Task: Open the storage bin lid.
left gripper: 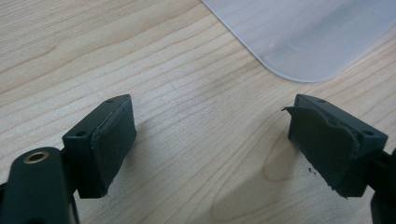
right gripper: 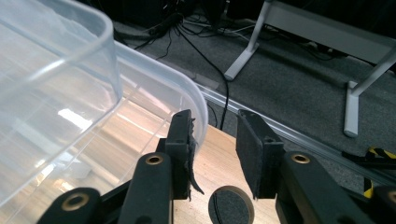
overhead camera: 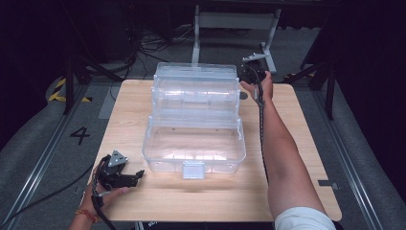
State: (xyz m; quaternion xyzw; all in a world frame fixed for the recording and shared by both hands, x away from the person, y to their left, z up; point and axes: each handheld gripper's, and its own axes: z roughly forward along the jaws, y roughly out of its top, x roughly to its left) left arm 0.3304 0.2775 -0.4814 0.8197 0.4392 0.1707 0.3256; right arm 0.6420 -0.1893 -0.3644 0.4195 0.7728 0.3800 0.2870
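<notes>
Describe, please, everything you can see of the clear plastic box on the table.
The clear plastic box stands open mid-table: a deep rounded base with a front latch tab, and see-through stepped trays raised behind it, all apparently empty. It rests on the wooden table. The right gripper is at its far right corner, jaws parted, one pad by the rim; contact is unclear.

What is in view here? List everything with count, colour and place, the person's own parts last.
storage box: one, clear plastic, opened in tiers, table middle
table: one, light wood, under the box
desk frame: one, grey, floor behind the table
floor cables: several, black, far left floor
left gripper: one, black, open, front left of table
right gripper: one, black, open, beside the box's far right corner
forearms: two, from the bottom edge
</notes>
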